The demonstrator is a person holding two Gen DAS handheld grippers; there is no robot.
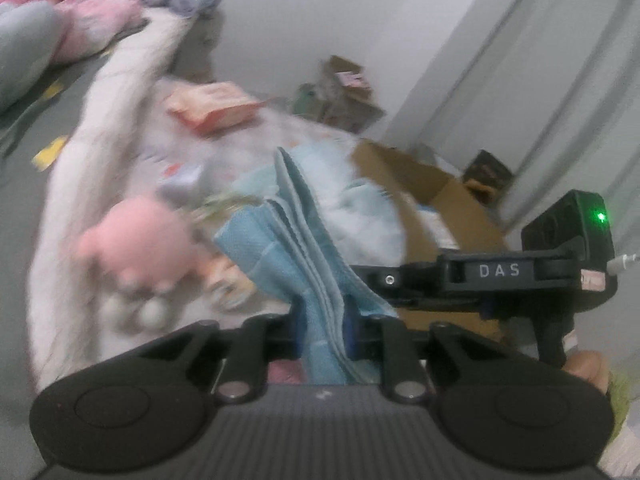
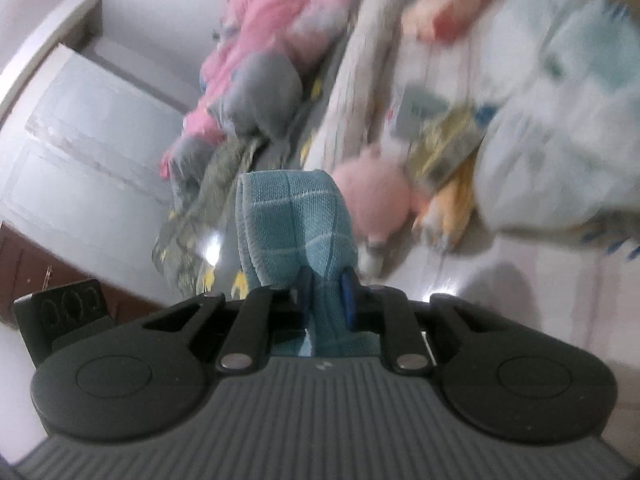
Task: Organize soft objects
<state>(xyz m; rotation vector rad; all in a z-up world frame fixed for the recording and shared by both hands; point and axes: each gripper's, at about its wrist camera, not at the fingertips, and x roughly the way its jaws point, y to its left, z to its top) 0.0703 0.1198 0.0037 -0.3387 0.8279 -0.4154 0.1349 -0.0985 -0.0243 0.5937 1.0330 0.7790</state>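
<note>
Blue towel is pinched by both grippers, held up off the bed. Left gripper: jaws pressed on a stack of folded layers. Right gripper: jaws pinching a bunched edge w/ pale grid stitching. Judged light, limp, woven, not slippery; sag btwn grips is likely, so corners or edges are best taken. Farther off, a pink plush toy is seen on the bed, blurred.

Cardboard box at bed's far edge; white door; grey wall.
</note>
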